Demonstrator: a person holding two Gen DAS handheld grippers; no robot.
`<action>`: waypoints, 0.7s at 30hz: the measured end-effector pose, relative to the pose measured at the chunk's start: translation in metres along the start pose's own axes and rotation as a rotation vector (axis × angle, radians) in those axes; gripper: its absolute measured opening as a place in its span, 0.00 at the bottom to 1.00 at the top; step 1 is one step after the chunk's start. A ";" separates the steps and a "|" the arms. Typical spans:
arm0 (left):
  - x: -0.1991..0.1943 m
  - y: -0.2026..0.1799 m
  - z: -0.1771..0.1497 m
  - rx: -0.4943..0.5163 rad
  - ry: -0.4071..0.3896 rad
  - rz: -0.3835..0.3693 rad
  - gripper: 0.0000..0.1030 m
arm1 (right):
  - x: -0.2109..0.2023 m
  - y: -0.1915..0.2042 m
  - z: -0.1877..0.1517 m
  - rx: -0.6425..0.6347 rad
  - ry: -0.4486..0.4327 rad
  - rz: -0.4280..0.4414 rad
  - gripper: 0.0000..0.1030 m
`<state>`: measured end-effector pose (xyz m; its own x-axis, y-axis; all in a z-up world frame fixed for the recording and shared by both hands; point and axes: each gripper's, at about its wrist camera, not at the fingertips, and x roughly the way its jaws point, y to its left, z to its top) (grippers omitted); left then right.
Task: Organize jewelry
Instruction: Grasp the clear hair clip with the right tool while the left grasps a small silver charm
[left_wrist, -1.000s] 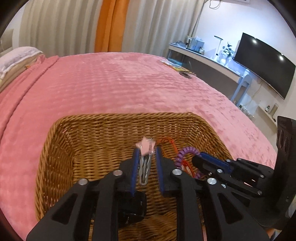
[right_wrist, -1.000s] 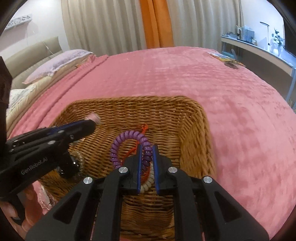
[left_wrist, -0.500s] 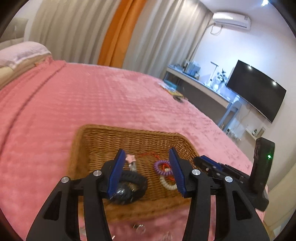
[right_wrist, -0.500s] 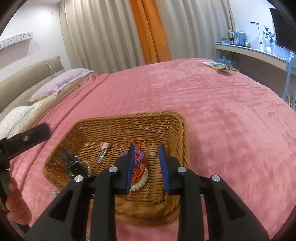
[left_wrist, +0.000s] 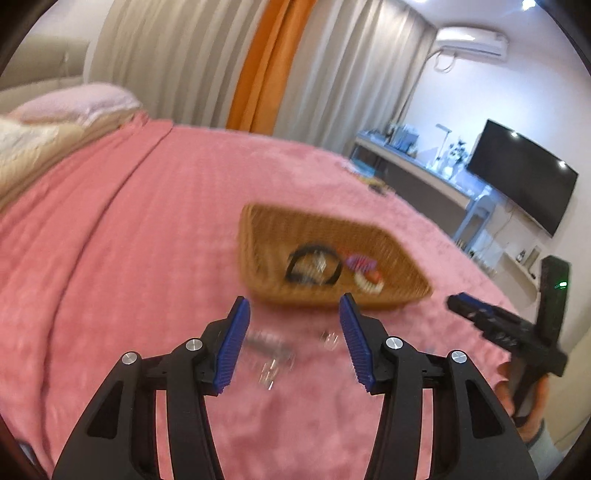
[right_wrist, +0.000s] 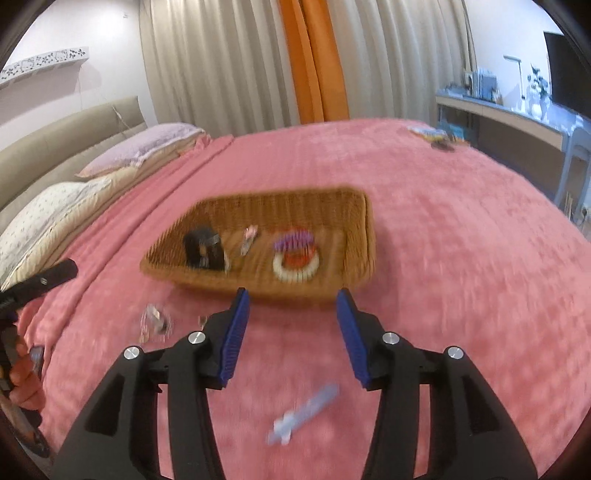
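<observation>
A wicker basket (left_wrist: 402, 266) (right_wrist: 362, 236) sits on the pink bedspread. It holds a black band (left_wrist: 312, 264) (right_wrist: 203, 247), a pink hair clip (right_wrist: 248, 236), a purple coil tie (left_wrist: 360, 263) (right_wrist: 293, 240) and a cream bead bracelet (right_wrist: 295, 269). My left gripper (left_wrist: 293, 310) is open and empty, pulled back in front of the basket, above small clear and silver pieces (left_wrist: 271, 354) on the bedspread. My right gripper (right_wrist: 291, 301) is open and empty, near the basket's front wall. A light blue clip (right_wrist: 304, 413) lies between its fingers. Both views are blurred.
Small silver pieces (right_wrist: 155, 321) lie on the bedspread left of the basket. Pillows (right_wrist: 55, 218) are at the left. A desk and a television (left_wrist: 521, 177) stand to the right. The right gripper also shows in the left wrist view (left_wrist: 502, 328).
Both grippers have opened wide and pulled back out of the basket. The hair clip and the coil tie now lie in the basket.
</observation>
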<state>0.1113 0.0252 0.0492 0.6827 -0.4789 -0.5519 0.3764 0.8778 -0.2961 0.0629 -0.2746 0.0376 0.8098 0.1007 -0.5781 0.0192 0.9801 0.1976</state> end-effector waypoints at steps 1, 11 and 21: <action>0.003 0.004 -0.007 -0.015 0.017 0.000 0.48 | -0.001 -0.001 -0.007 0.003 0.014 -0.004 0.44; 0.062 0.018 -0.044 0.019 0.219 0.126 0.46 | 0.017 -0.003 -0.060 0.041 0.202 -0.009 0.44; 0.088 0.014 -0.044 0.124 0.276 0.195 0.29 | 0.026 -0.008 -0.073 0.065 0.238 0.019 0.44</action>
<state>0.1490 -0.0047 -0.0378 0.5608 -0.2678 -0.7834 0.3400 0.9373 -0.0770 0.0416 -0.2670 -0.0366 0.6499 0.1637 -0.7422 0.0492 0.9654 0.2560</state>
